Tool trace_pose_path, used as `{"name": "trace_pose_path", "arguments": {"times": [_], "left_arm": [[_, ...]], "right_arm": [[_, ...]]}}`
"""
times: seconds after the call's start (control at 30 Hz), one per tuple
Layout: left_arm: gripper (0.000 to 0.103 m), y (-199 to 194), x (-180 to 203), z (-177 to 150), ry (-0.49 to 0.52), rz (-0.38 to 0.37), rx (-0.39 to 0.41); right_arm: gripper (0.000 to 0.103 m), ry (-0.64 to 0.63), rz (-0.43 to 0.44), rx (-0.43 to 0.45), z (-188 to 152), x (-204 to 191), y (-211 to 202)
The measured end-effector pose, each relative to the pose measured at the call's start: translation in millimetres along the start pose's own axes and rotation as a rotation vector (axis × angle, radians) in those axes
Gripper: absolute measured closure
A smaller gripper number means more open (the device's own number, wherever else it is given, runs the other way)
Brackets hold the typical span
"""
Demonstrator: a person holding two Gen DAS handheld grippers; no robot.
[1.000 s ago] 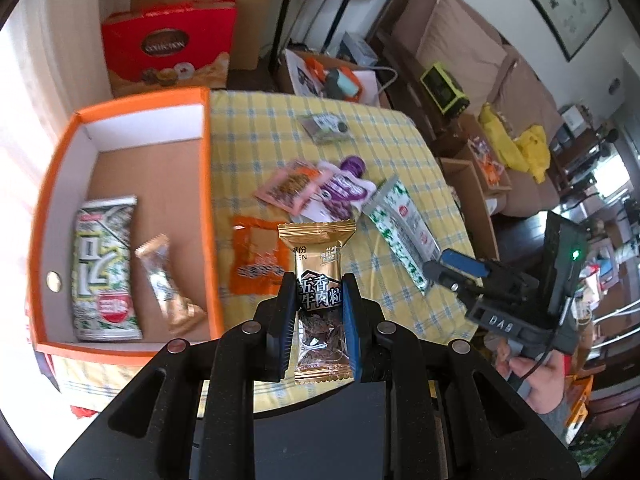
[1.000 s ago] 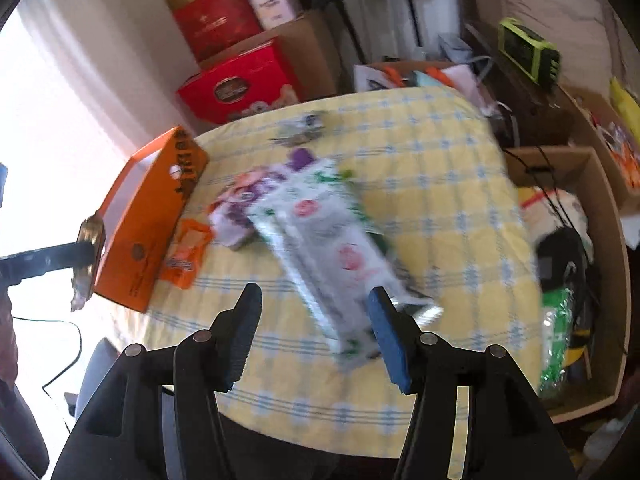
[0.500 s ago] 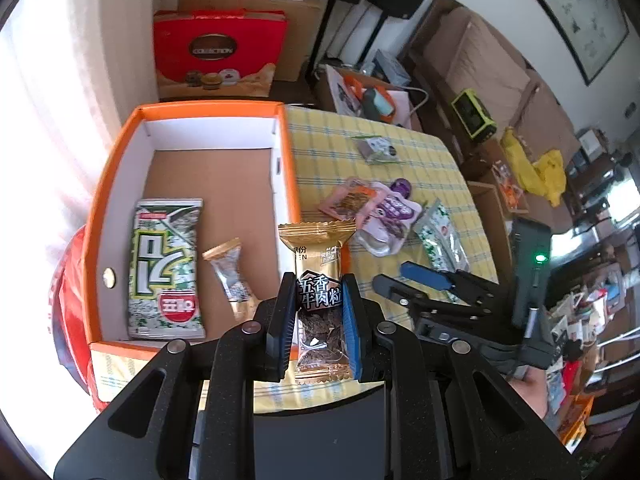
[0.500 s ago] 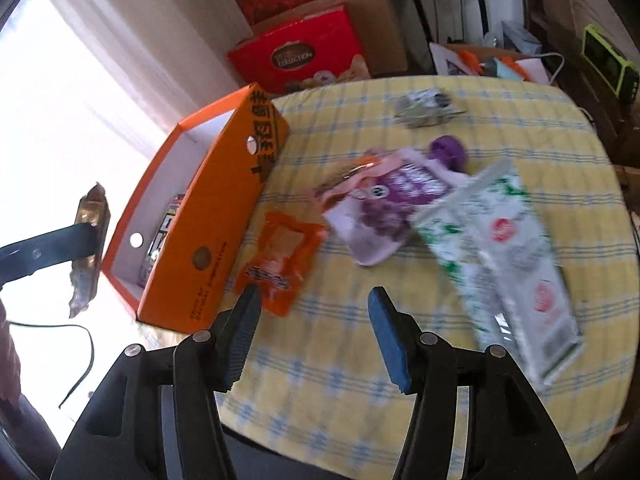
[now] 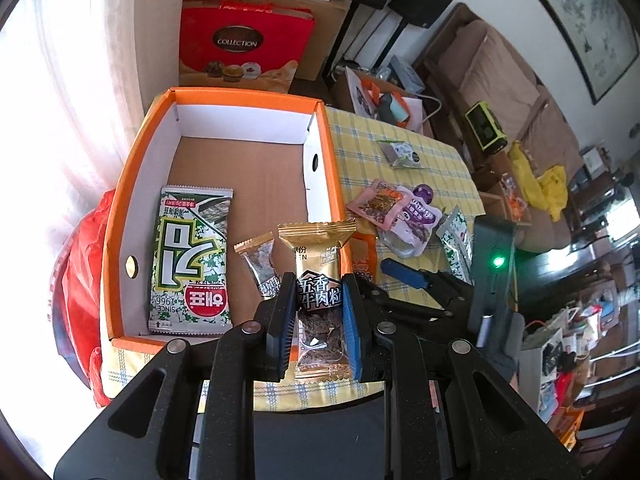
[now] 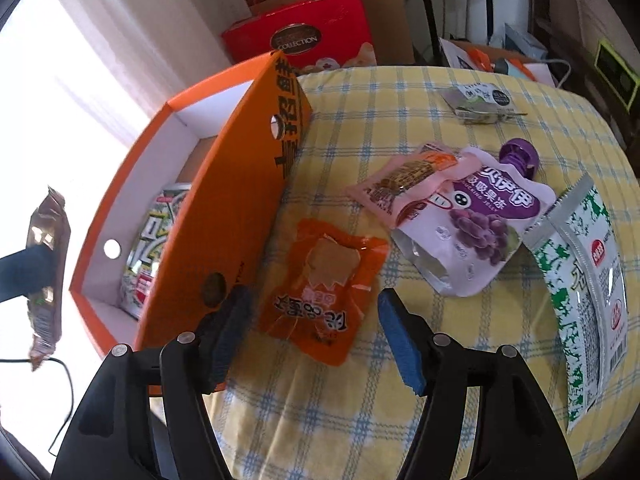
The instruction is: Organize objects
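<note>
My left gripper [image 5: 316,300] is shut on a gold snack packet [image 5: 318,264], held above the near right corner of the orange box [image 5: 120,208]. Inside the box lie a green seaweed pack [image 5: 192,268] and a small gold packet [image 5: 260,264]. My right gripper [image 6: 312,312] hovers over an orange snack packet [image 6: 320,292] on the yellow checked tablecloth [image 6: 400,92]; its jaws are opening and straddle the packet without touching it. The right gripper [image 5: 404,276] also shows in the left wrist view, and the held gold packet [image 6: 46,272] at the left edge of the right wrist view.
On the cloth lie a pink packet [image 6: 400,184], a purple jelly pouch [image 6: 480,224], a green-white pack [image 6: 588,288] and a small grey packet [image 6: 480,100]. The orange box wall [image 6: 240,208] stands just left of my right gripper. A red gift box [image 5: 244,48] sits beyond the table.
My left gripper carried the gold packet leftwards to over the box. My right gripper swung left from the green-white pack to over the orange packet, and its jaws widened.
</note>
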State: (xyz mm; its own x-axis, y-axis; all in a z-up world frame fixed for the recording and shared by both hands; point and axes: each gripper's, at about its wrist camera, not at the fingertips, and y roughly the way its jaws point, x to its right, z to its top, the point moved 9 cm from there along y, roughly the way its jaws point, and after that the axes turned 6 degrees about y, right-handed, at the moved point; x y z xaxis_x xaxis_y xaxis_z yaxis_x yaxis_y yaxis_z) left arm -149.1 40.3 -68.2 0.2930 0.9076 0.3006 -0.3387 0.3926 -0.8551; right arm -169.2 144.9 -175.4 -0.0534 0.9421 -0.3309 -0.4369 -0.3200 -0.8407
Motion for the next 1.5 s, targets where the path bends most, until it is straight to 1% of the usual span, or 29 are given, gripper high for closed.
{"name": "trace_pose_path", "arguments": {"times": [0.07, 0.17, 0.23, 0.3, 0.4, 0.43, 0.53, 0.67, 0.73, 0.8, 0.83, 0.9, 0.93, 0.97, 1.0, 1.03, 1.1, 1.27, 1.5], "left_arm": [[0.083, 1, -2, -1, -0.006, -0.006, -0.001], [0.083, 4, -6, -1, -0.016, -0.013, -0.006], [0.083, 7, -8, -2, -0.023, -0.021, -0.012], [0.083, 9, -8, -3, -0.024, -0.024, -0.017], [0.083, 11, -8, -5, -0.024, -0.027, -0.021], [0.083, 12, -8, -5, -0.024, -0.028, -0.022], [0.083, 14, -6, -6, -0.027, -0.034, -0.027], [0.083, 19, -6, -7, -0.031, -0.042, -0.039], [0.083, 20, -6, -8, -0.030, -0.041, -0.044], [0.083, 22, -6, -8, -0.030, -0.043, -0.049], [0.083, 23, -6, -8, -0.031, -0.043, -0.050], [0.083, 24, -6, -8, -0.032, -0.045, -0.052], [0.083, 24, -6, -8, -0.033, -0.045, -0.052], [0.083, 24, -6, -8, -0.033, -0.046, -0.053], [0.083, 24, -6, -9, -0.035, -0.047, -0.054], [0.083, 25, -7, -9, -0.037, -0.048, -0.054], [0.083, 25, -9, -9, -0.039, -0.048, -0.054], [0.083, 21, -12, -8, -0.046, -0.051, -0.049], [0.083, 14, -17, 1, -0.049, -0.046, -0.036]], "right_arm": [[0.033, 0.008, 0.014, -0.007, -2, 0, 5], [0.035, 0.029, 0.040, 0.002, -2, 0, 4], [0.043, 0.082, 0.119, -0.007, -1, 2, 2], [0.046, 0.137, 0.191, -0.022, 0, 6, 3], [0.051, 0.207, 0.272, -0.032, 1, 12, 4], [0.051, 0.237, 0.310, -0.035, 2, 15, 5], [0.052, 0.280, 0.388, -0.040, 5, 16, 4], [0.052, 0.312, 0.459, -0.034, 9, 16, 3], [0.054, 0.351, 0.509, -0.045, 9, 18, 5], [0.057, 0.395, 0.593, -0.064, 10, 14, 4], [0.058, 0.404, 0.621, -0.073, 10, 12, 6], [0.058, 0.383, 0.588, -0.080, 9, 9, 11], [0.062, 0.378, 0.580, -0.083, 9, 9, 13], [0.066, 0.381, 0.577, -0.087, 9, 9, 15], [0.078, 0.385, 0.572, -0.092, 8, 9, 15], [0.087, 0.391, 0.564, -0.094, 8, 10, 18], [0.091, 0.391, 0.550, -0.091, 7, 13, 17], [0.094, 0.396, 0.541, -0.082, 8, 19, 15], [0.094, 0.417, 0.555, -0.046, 17, 32, -9]]}}
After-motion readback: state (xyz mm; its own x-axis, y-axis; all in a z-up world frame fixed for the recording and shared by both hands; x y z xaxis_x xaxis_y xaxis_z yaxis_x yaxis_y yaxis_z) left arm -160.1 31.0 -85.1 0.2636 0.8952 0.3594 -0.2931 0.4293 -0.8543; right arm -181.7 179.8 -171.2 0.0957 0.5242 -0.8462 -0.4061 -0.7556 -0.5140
